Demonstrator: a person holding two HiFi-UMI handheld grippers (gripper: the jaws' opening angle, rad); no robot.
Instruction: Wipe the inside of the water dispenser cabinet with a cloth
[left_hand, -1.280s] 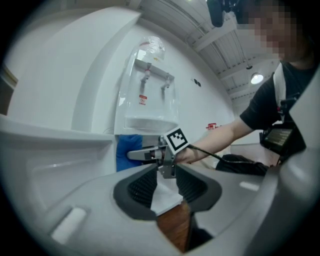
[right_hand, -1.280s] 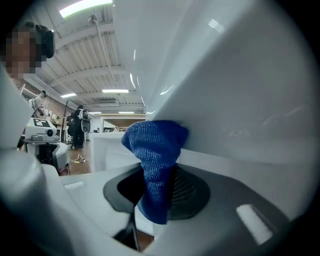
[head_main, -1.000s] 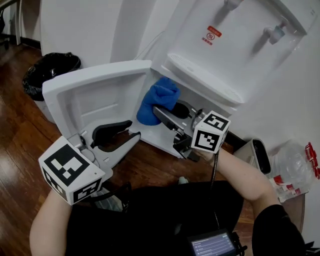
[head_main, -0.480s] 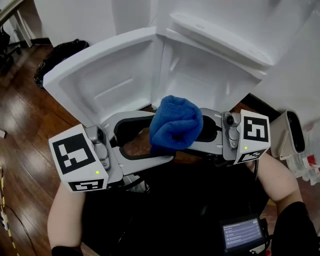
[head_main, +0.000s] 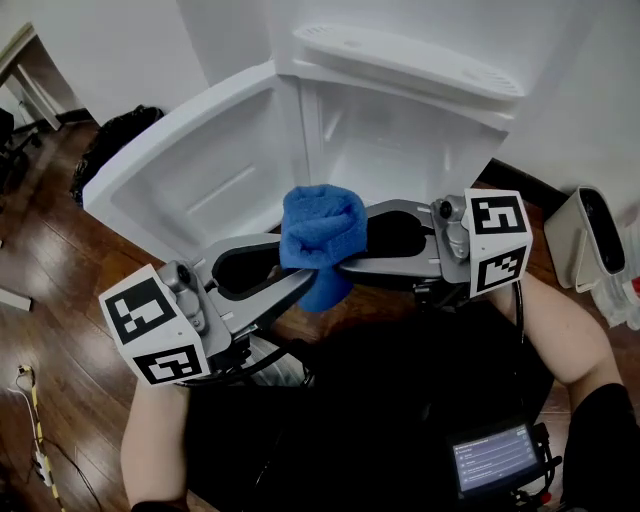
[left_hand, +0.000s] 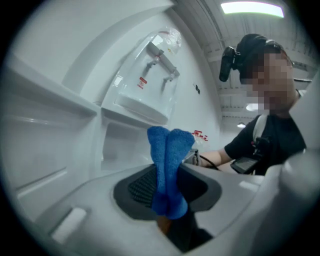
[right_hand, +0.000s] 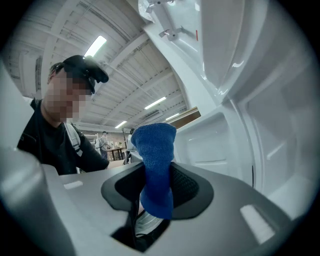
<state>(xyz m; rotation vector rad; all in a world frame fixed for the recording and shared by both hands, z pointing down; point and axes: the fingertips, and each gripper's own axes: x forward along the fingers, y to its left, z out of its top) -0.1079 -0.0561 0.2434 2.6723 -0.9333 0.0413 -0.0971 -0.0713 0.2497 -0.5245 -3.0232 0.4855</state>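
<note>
Cloth (head_main: 322, 240), blue and bunched, is up in front of the open cabinet (head_main: 400, 150), outside the compartment, whose white walls show behind it. The door (head_main: 190, 170) is swung wide to the left. The left gripper (head_main: 297, 282) is clamped tight on the cloth's lower fold. The right gripper (head_main: 345, 263) has just been opening its jaws, and the cloth stands loosely between its pads with no squeeze showing. By the far wall sits a black bin (head_main: 115, 140), dark liner, contents out of sight.
</note>
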